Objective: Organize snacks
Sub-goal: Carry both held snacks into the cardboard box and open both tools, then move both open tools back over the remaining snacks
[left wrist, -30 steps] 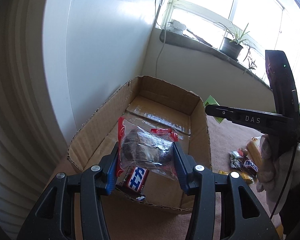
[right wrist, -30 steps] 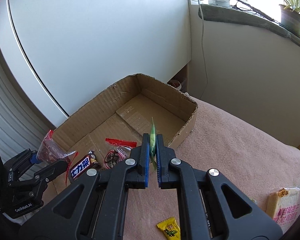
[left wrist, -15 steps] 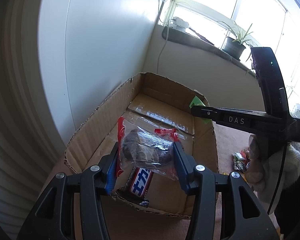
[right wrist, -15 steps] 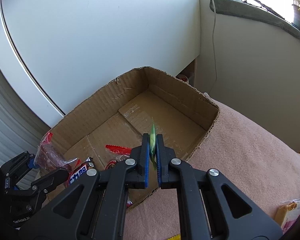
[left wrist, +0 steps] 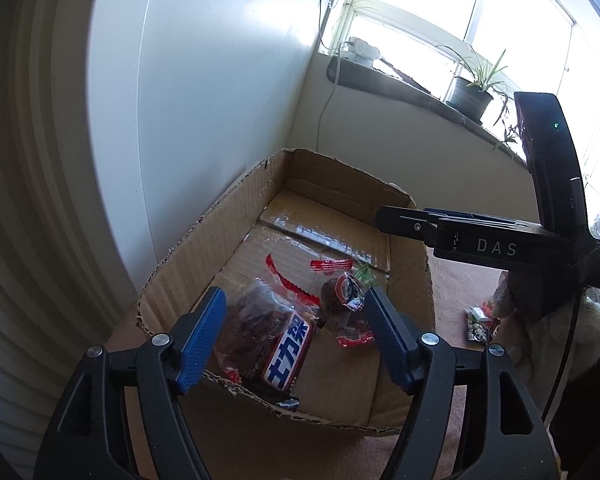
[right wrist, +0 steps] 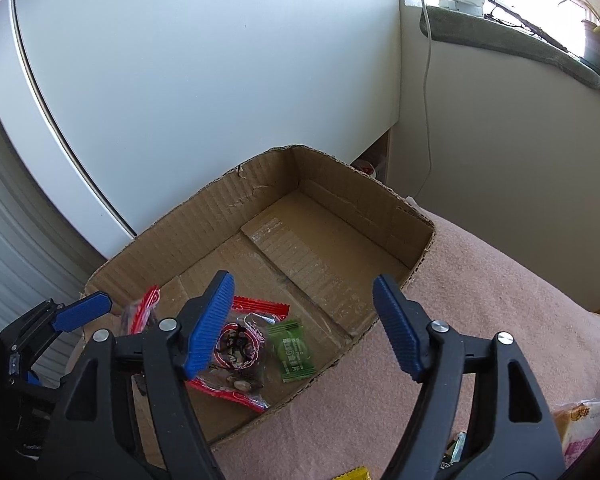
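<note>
1. Open brown corrugated cardboard box [right wrist: 332, 216]: set on a pink fleece-covered surface [right wrist: 500, 320], against a white wall panel [right wrist: 200, 80]. The snacks are gathered in its near corner; the far half of the floor is bare.
2. Left tool [left wrist: 296, 334]: blue-padded jaws are seen opening above the near edge of the box; the pads press on nothing.
3. Clear packet of dark brown pieces with a red top edge [left wrist: 256, 320]: lying inside the box, below the left tool, at 7 o'clock from the box centre.
4. Chocolate bar in a red, white and blue wrapper [left wrist: 288, 354]: resting against the dark packet, at its 5 o'clock side.
5. Right tool [right wrist: 304, 324]: jaws are seen opening, spread wide over the box's near-right rim; nothing is gripped.
6. Small flat green sachet [right wrist: 294, 350]: lying on the box floor beneath the right tool.
7. Clear red-trimmed sweet packet [right wrist: 236, 352]: just beside the sachet, at its 9 o'clock.
8. Loose wrapped snacks [left wrist: 478, 322]: left on the pink surface outside the box, at 3 o'clock.
</note>
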Action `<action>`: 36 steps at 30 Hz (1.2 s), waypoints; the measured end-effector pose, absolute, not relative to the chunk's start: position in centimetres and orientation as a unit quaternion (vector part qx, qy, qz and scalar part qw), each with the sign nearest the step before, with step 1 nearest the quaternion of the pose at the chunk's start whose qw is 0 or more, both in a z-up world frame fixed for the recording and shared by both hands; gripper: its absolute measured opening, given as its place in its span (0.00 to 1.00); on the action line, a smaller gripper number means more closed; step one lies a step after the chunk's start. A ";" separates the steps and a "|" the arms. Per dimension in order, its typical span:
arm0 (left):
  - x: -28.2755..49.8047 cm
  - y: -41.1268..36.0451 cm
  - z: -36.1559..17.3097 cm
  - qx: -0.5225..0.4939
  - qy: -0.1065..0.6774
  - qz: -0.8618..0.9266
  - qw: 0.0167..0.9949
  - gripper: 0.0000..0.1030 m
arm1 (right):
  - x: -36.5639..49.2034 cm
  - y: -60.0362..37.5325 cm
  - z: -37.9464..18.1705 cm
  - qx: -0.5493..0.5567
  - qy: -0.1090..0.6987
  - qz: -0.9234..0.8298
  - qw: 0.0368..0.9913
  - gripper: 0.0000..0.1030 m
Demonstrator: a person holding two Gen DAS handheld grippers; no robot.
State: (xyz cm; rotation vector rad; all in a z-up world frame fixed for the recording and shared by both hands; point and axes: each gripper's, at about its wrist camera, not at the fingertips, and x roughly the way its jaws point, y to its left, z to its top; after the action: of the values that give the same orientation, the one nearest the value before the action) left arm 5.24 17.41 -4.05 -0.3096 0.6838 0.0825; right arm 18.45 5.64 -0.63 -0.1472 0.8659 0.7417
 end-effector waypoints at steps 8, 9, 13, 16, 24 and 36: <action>4.6 17.1 -3.5 -0.151 0.327 0.040 0.932 0.70 | 17.8 4.8 0.3 -0.072 0.404 0.346 0.844 0.84; 4.6 17.1 -3.4 -0.151 0.326 0.039 0.932 0.70 | 17.7 4.7 0.4 -0.072 0.405 0.345 0.844 0.84; 4.1 16.8 -3.2 -0.153 0.322 0.037 0.934 0.70 | 17.1 3.4 0.9 -0.069 0.401 0.342 0.847 0.84; 3.8 16.4 -2.9 -0.150 0.319 0.033 0.935 0.70 | 16.6 2.4 1.3 -0.067 0.399 0.340 0.849 0.84; 3.2 14.1 -2.4 -0.145 0.316 0.014 0.938 0.70 | 15.0 -2.2 1.9 -0.057 0.395 0.318 0.860 0.85; 3.6 9.2 -2.8 -0.124 0.325 -0.034 0.937 0.70 | 12.2 -10.6 2.2 -0.016 0.397 0.280 0.874 0.85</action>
State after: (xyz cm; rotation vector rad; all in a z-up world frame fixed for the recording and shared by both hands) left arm 3.56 9.19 -2.81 -0.2539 0.6647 -0.0697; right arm 12.18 -10.58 2.17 -0.0330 0.8298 0.5847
